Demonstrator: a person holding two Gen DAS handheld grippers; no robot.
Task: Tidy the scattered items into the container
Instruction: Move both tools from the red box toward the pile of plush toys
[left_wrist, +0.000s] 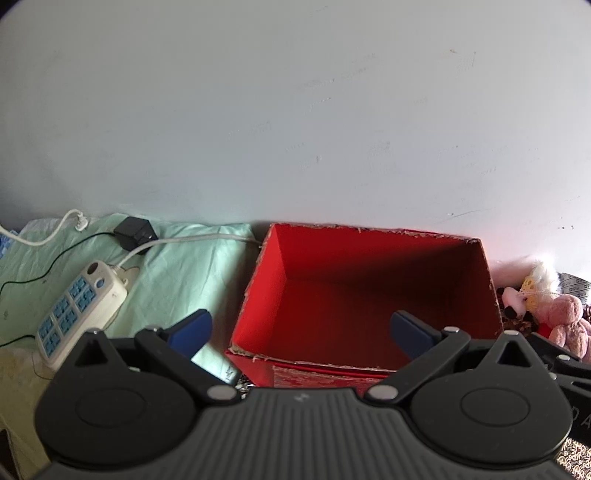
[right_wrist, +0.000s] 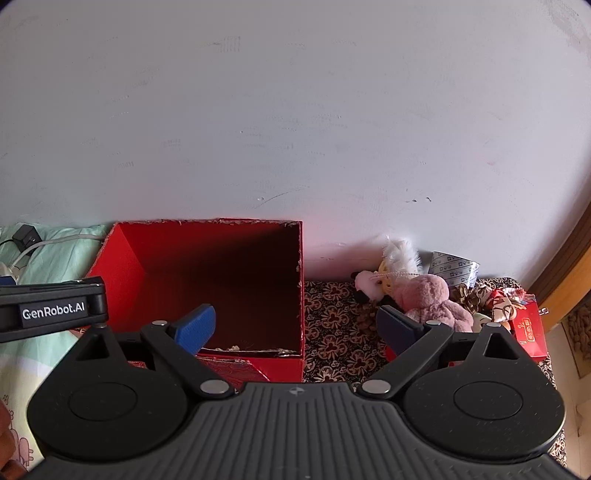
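A red open-topped cardboard box (left_wrist: 258, 295) (right_wrist: 122, 266) stands against the wall, and its inside looks bare. To its right lies a heap of items: a pink plush toy (right_wrist: 428, 299) (left_wrist: 565, 317), a white fluffy toy (right_wrist: 400, 254), a roll of printed tape (right_wrist: 456, 271) and a red packet (right_wrist: 528, 328). My left gripper (left_wrist: 301, 332) is open above the box's near rim, holding nothing. My right gripper (right_wrist: 295, 326) is open over the box's right front corner, left of the heap. The left gripper's body (right_wrist: 51, 312) shows at the left of the right wrist view.
A white power strip with blue sockets (left_wrist: 79, 310), its cable and a black adapter (left_wrist: 133, 230) lie on pale green bedding (left_wrist: 184, 266) left of the box. A patterned dark cloth (right_wrist: 332, 317) covers the surface right of it. A wooden frame (right_wrist: 569, 266) stands far right.
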